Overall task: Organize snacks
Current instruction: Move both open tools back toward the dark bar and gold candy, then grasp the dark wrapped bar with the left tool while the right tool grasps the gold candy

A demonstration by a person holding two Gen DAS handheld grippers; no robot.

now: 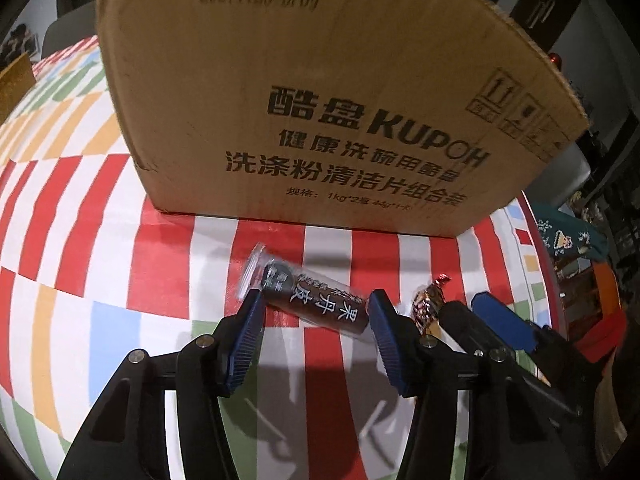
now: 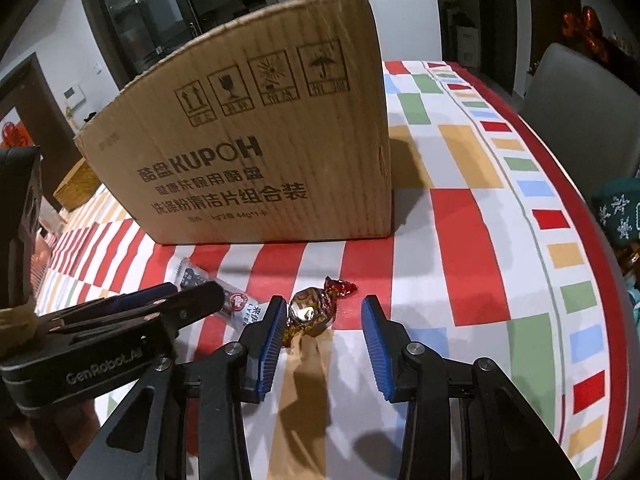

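Left gripper (image 1: 316,304), blue ribbed pads apart, straddling a dark snack bar (image 1: 310,300) in a clear-ended wrapper printed with white Chinese characters; whether the pads touch the wrapper cannot be told. Right gripper (image 2: 322,312), pads likewise apart, around a twist-wrapped candy (image 2: 310,314) in gold and dark-red foil; its left pad lies against the foil, the right pad stands clear. The body of the left gripper, seen from the right wrist, reads "GenRobot.AI". Bar and candy lie side by side on the table (image 2: 460,248), covered by a cloth of red, white, green, yellow and blue blocks. Just behind them stands a corrugated cardboard box (image 1: 320,100), printed "KUPOH" with Chinese text, handling symbols and the stamp "20271128 DP09". A grey chair (image 2: 580,100) stands at the table's far edge.
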